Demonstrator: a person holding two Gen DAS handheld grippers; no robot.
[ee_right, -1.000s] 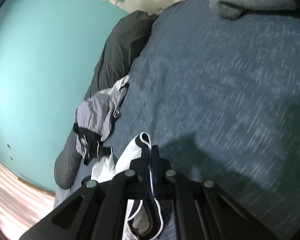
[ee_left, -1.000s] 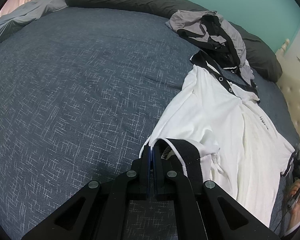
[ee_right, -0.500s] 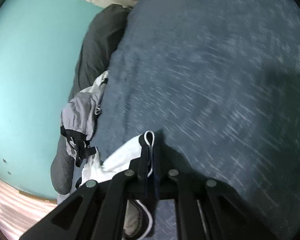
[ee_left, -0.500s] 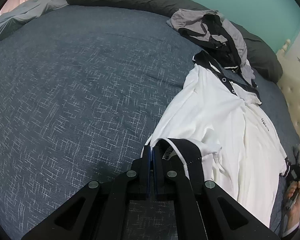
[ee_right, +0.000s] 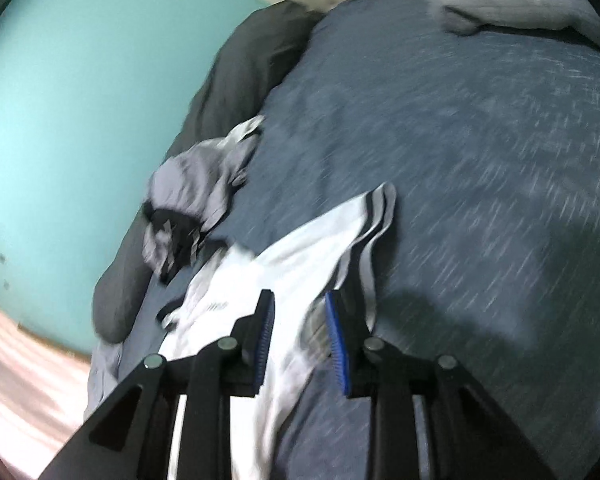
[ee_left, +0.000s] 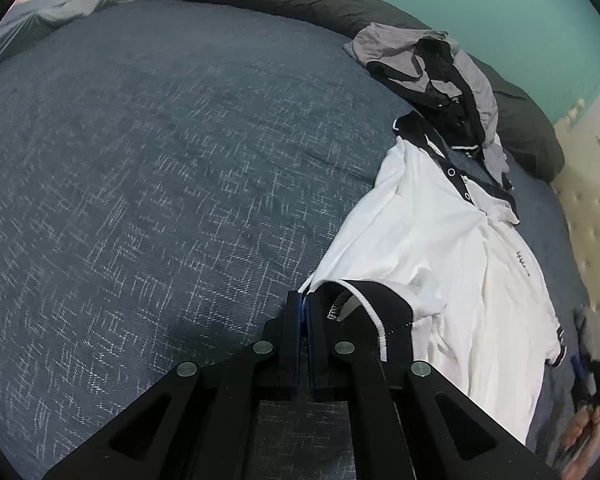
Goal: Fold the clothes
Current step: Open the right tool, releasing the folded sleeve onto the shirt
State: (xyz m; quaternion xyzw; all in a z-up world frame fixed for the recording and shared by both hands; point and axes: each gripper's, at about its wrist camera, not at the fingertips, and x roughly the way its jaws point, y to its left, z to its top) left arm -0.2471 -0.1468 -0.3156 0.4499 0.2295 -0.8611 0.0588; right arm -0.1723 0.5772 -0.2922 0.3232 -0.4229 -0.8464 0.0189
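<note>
1. Garment: white polo shirt (ee_left: 452, 264) with dark collar and sleeve bands, spread on the blue bedspread (ee_left: 160, 184), stretching ahead and to the right of the left gripper (ee_left: 304, 300); a grey-and-black garment (ee_left: 432, 68) lies beyond its collar, touching it.
2. Left gripper: jaws pressed together, pinching the dark-banded sleeve cuff (ee_left: 364, 300) at its near edge.
3. Right gripper (ee_right: 300, 308): jaws have just been opening; blue pads (ee_right: 266, 320) stand apart, the shirt's white cloth lying loose between and ahead of them, not pressed. The banded sleeve (ee_right: 374, 208) lies flat ahead of the tips.
4. Step judged: laying out the shirt, one sleeve freed, the other held.
5. Advice: the left grip should stay firm until the cloth lies taut and flat; the right should clear the fabric without dragging it, then retake at a seam or hem rather than mid-panel.
6. Risk: the neighbouring garment may snag the collar.
</note>
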